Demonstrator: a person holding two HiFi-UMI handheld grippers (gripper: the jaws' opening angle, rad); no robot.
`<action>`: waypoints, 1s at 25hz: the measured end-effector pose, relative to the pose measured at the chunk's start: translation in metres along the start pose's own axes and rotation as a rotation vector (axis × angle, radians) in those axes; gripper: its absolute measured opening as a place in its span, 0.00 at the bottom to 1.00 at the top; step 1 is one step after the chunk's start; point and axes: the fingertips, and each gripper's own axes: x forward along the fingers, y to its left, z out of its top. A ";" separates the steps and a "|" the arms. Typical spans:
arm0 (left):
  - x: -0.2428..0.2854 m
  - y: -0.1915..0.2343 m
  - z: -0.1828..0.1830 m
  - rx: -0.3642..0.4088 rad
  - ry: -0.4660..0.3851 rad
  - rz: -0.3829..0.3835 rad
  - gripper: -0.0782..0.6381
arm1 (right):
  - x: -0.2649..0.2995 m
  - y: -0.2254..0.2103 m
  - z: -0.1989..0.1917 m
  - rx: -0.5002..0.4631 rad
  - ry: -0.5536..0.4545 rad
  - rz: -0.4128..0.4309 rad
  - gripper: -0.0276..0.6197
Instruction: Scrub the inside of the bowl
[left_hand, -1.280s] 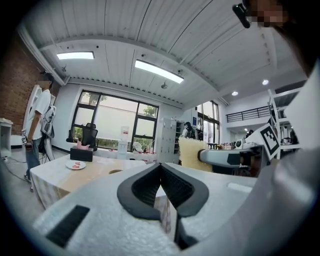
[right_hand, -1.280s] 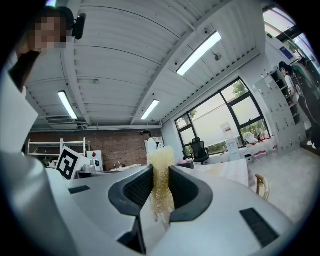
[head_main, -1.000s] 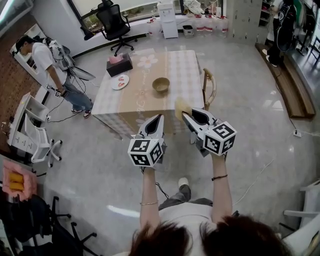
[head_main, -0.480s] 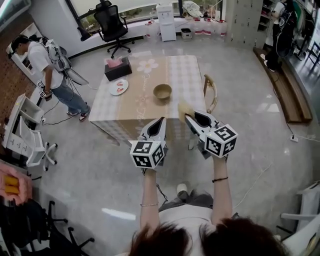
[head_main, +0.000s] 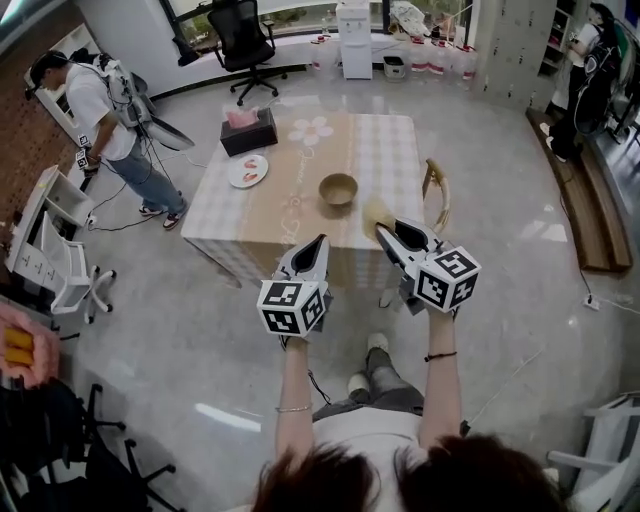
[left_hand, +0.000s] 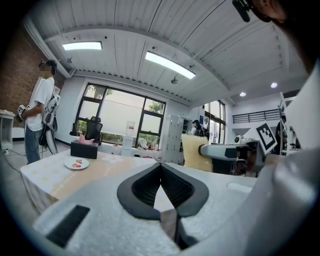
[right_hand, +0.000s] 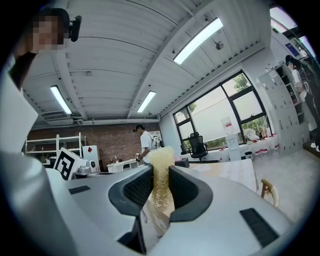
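Observation:
A tan bowl (head_main: 338, 189) stands upright on the checked table (head_main: 285, 205), toward its near right side. My right gripper (head_main: 382, 230) is shut on a pale yellow loofah scrubber (head_main: 374, 214), held in the air just short of the table's near edge; the same scrubber (right_hand: 160, 182) fills the gap between the jaws in the right gripper view. My left gripper (head_main: 318, 243) hangs beside it, shut with nothing in it, also short of the table. The bowl is not seen in either gripper view.
On the table stand a dark tissue box (head_main: 249, 131) at the far left and a white plate (head_main: 247, 171) with red food. A wooden chair (head_main: 437, 188) stands at the table's right. A person (head_main: 105, 110) stands at the left; an office chair (head_main: 246, 38) is behind.
The table and bowl sit nearer and lower in the head view than a second ago; both grippers have kept their pose, and the scrubber stays held.

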 end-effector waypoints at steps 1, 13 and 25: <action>0.005 0.007 0.002 0.002 0.000 0.009 0.12 | 0.008 -0.006 0.001 0.002 -0.001 0.005 0.17; 0.090 0.039 0.022 -0.005 0.003 0.032 0.12 | 0.082 -0.070 0.015 -0.013 0.045 0.098 0.17; 0.133 0.060 0.026 -0.030 0.014 0.098 0.12 | 0.119 -0.109 0.020 0.031 0.049 0.179 0.17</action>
